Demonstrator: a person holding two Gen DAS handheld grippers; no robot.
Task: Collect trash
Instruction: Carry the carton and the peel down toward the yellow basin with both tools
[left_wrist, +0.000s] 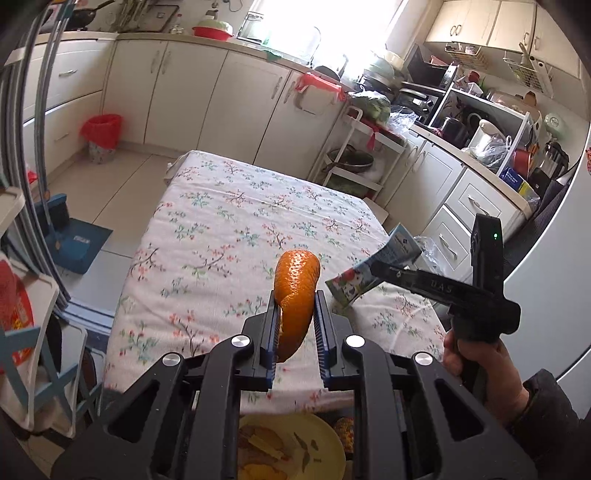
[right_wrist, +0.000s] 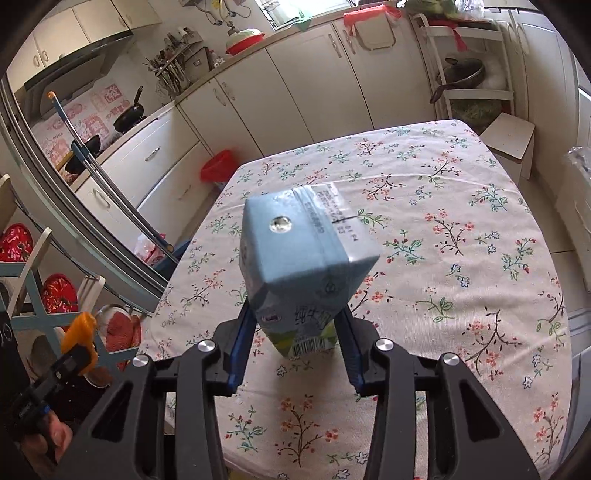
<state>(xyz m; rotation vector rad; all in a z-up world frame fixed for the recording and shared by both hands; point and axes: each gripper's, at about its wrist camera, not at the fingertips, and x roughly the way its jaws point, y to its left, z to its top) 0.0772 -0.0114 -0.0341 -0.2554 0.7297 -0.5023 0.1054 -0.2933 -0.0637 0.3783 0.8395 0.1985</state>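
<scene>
**Both grippers loaded, bin's across the floor**

Nearest the left camera, the left gripper (left_wrist: 295, 332) is clamped narrow on a curl of orange peel (left_wrist: 297, 291), long axis running straight out past the tips. Right gripper (right_wrist: 293, 343) has its jaws around a blue milk carton (right_wrist: 301, 258), apparently squeezing its lower end, carton tilted up and away over the floral tablecloth (right_wrist: 443, 258). Red-lined trash bin (left_wrist: 101, 136) sits on the floor beyond the table's far-left corner, closer to the left hand, I'd say. Only the left view shows the yellow plate (left_wrist: 332, 443) of scraps below.
</scene>
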